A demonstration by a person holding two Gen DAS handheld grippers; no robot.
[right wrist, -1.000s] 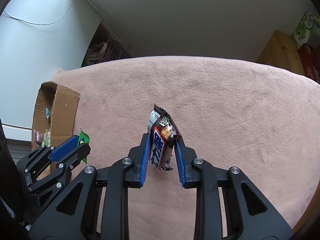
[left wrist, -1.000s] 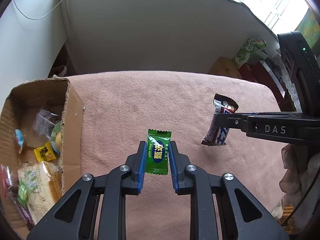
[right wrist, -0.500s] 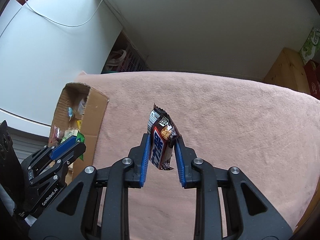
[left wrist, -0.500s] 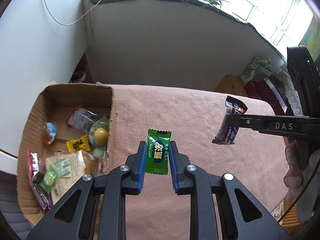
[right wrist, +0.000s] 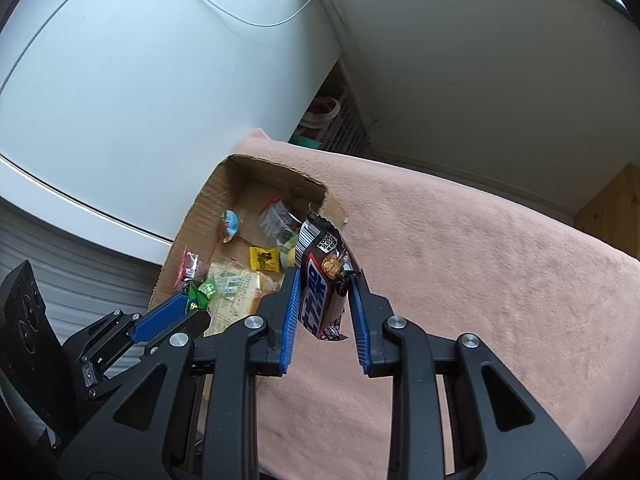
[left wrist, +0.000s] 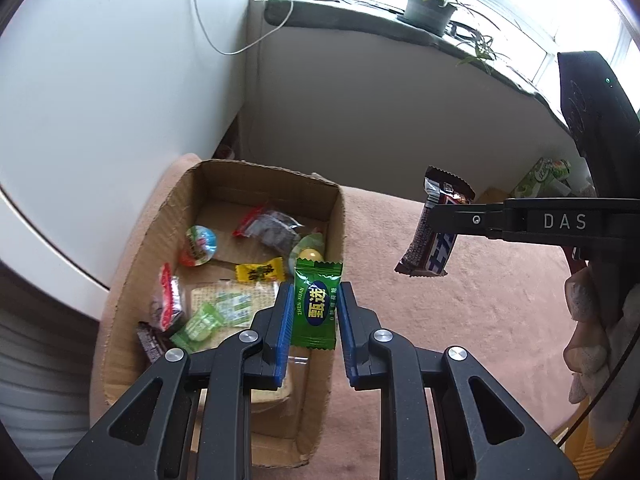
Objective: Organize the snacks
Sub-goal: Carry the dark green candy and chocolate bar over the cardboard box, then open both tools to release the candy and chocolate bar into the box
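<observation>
My left gripper (left wrist: 314, 300) is shut on a green candy (left wrist: 316, 306) and holds it above the right wall of an open cardboard box (left wrist: 338, 224). My right gripper (right wrist: 325, 284) is shut on a dark chocolate bar (right wrist: 322, 276), held in the air above the pink cloth, just right of the box (right wrist: 208, 192). The bar also shows in the left wrist view (left wrist: 434, 232), and the left gripper shows in the right wrist view (right wrist: 188, 308). The box holds several wrapped snacks.
A pink cloth (left wrist: 460, 320) covers the table. A white wall and a window sill with potted plants (left wrist: 430, 8) lie behind it. A wooden crate (right wrist: 612, 208) and a pink basket (right wrist: 328, 120) stand beyond the table's far edge.
Both grippers have moved left and risen with their snacks held. The box has come more fully into both views, and the green candy is now over its right wall.
</observation>
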